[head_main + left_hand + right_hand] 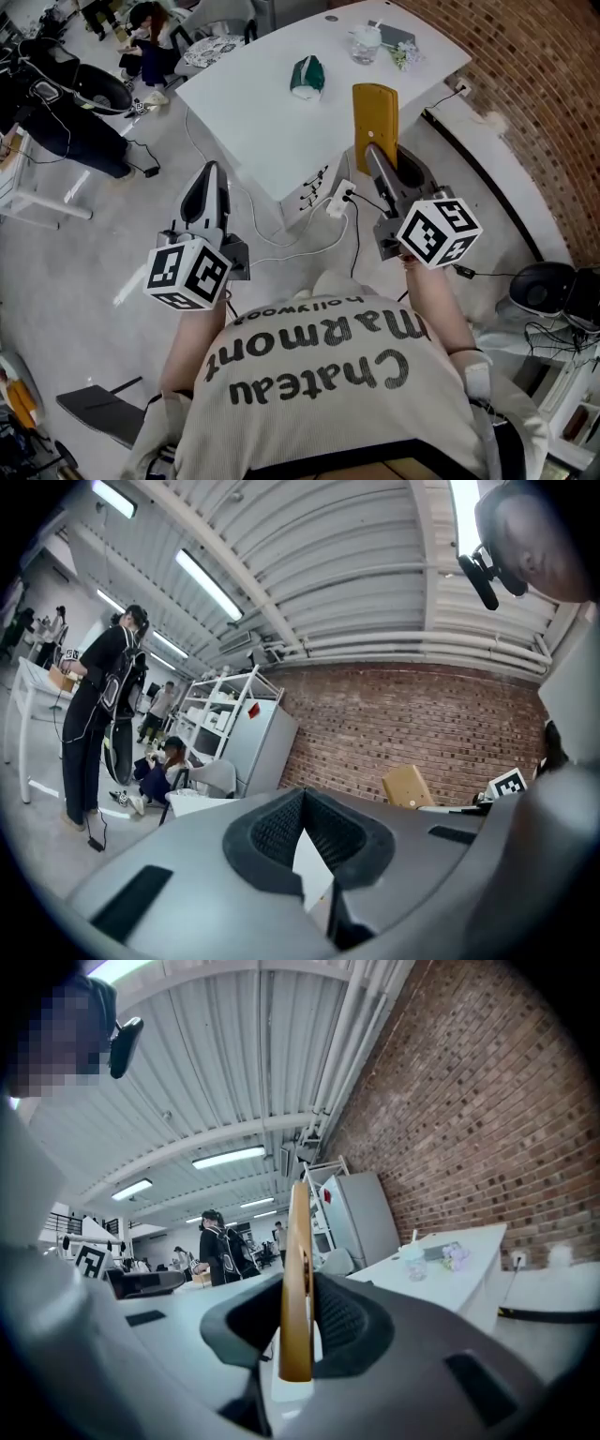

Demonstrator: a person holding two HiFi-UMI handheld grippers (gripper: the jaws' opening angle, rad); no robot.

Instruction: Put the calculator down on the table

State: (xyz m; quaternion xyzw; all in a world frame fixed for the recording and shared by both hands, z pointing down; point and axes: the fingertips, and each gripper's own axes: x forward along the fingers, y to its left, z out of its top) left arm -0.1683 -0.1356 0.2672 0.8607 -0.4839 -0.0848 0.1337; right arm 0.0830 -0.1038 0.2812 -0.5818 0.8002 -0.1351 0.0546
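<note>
The calculator (375, 112) is a flat yellow slab held on edge, upright, its far end over the near edge of the white table (262, 112). My right gripper (376, 150) is shut on its lower end; in the right gripper view the calculator (298, 1269) stands between the pads of that gripper (300, 1321). My left gripper (208, 178) hangs over the floor to the left of the table's corner. In its own view the left gripper (302, 797) has its jaws together with nothing between them.
On the table lie a green and white bundle (307, 77), a clear cup (366, 44), a grey tablet (394, 34) and small flowers (405, 54). A power strip (337, 199) and cables trail on the floor below. A brick wall (553, 103) runs along the right. People stand at the far left (141, 47).
</note>
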